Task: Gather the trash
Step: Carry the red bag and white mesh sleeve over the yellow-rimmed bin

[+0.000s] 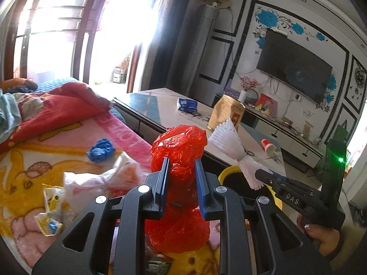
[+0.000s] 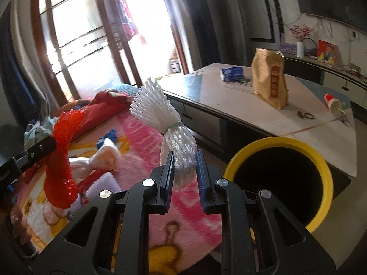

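The right tool [image 2: 184, 160], marked "DAS" on its side, pinches a white foam net [image 2: 160, 112] just left of the yellow bin [image 2: 321, 160]. The left tool [image 1: 182, 167] pinches a red plastic bag [image 1: 181, 146] above the bed [image 1: 128, 135], left of the bin. Blue scrap [image 1: 101, 150] and white wrappers [image 1: 91, 178] lie on the bed; a brown bag [image 2: 269, 80] stands on the surface [image 2: 229, 96] behind the bin.

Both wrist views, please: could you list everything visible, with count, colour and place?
red plastic bag: one, red, held in left tool
foam fruit net: one, white, held in right tool
trash bin: one, yellow rim, on the floor beside the bed
blue wad: one, blue, on blanket
white plastic bag: one, white, on blanket
blanket: one, pink and yellow, on bed
paper bag: one, tan, upright on table
blue packet: one, on table
paper cup: one, red and white, lying on table
left tool: shut
right tool: shut
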